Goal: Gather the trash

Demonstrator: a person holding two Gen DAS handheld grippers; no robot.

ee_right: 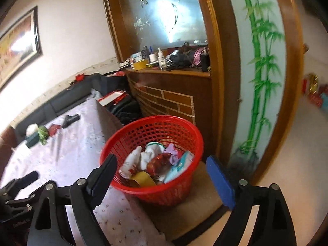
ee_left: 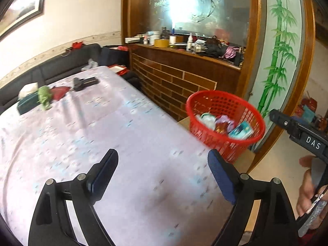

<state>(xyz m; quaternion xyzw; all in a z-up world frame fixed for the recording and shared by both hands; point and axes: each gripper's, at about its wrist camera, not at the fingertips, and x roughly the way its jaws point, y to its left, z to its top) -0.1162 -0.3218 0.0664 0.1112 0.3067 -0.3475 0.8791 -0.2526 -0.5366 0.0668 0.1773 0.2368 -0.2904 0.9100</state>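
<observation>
A red mesh basket (ee_right: 143, 192) stands on a stool beside the table's right edge and holds several pieces of trash: a white bottle (ee_right: 131, 161), crumpled tissue (ee_right: 146, 156), wrappers and a yellow tape roll. It also shows in the left wrist view (ee_left: 207, 139). My right gripper (ee_right: 162, 176) is open and empty, hovering just in front of and above the basket. My left gripper (ee_left: 163, 170) is open and empty over the table (ee_left: 102, 133) with its pale lilac cloth. The right gripper's body (ee_left: 297, 131) shows at the right of the left wrist view.
At the table's far end lie a green tissue box (ee_left: 28, 103), a green crumpled thing (ee_left: 44, 98), a red cloth (ee_left: 59, 92) and a black device (ee_left: 84, 83). A dark sofa (ee_left: 61, 65) runs behind. A wooden cabinet (ee_left: 184, 69) with clutter stands past the basket.
</observation>
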